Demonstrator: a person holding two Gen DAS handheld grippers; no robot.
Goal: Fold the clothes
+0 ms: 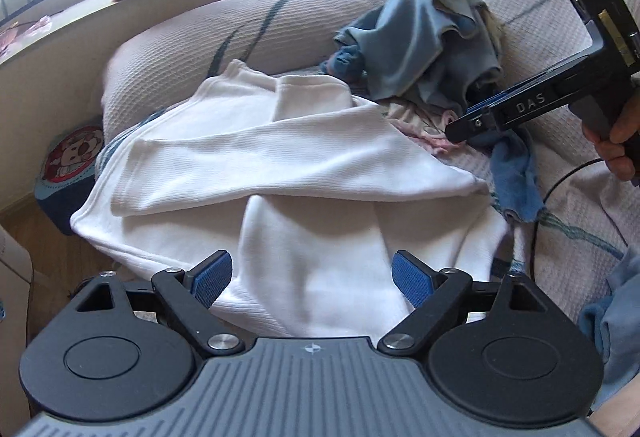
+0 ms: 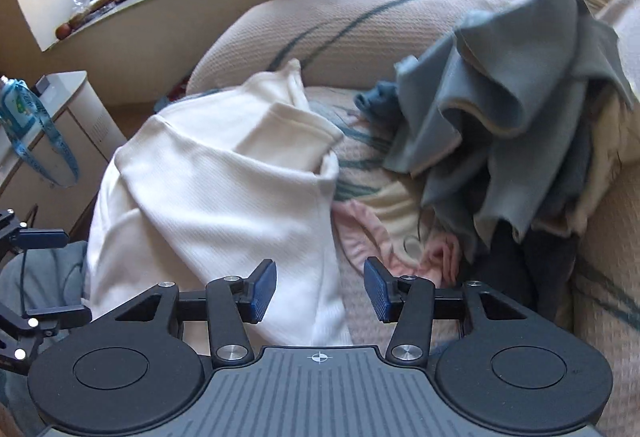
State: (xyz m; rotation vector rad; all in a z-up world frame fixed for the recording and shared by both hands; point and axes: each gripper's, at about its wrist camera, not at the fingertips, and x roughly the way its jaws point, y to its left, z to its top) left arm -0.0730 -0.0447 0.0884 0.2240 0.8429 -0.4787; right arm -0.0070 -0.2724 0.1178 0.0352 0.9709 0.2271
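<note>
Currently the white garment [image 1: 256, 165] lies partly folded on the sofa [image 1: 192, 37], one flap laid across its body. In the left wrist view its long axis runs roughly from 8 o'clock to 2 o'clock, and its near hem passes directly under the left gripper [image 1: 312, 279].

The left gripper stands wide open and holds nothing; the cloth shows in the gap between its blue pads [image 1: 212, 279], with no sign of the pads pressing on it.

In the right wrist view the garment [image 2: 224, 197] lies at 10 to 11 o'clock from the right gripper [image 2: 320, 291]. Its right edge falls through the gap, closer to the left pad. This gripper is about half open and grips nothing.

The left gripper is therefore judged the nearer to the garment's bulk; the right gripper faces only its edge. The next fold likely calls for a pinch at the near hem.

A blue heap [image 2: 512, 109] sits at 1 o'clock from the right gripper, with a pink item [image 2: 372, 237] between it and the garment. Both lie apart from the fold line.
</note>
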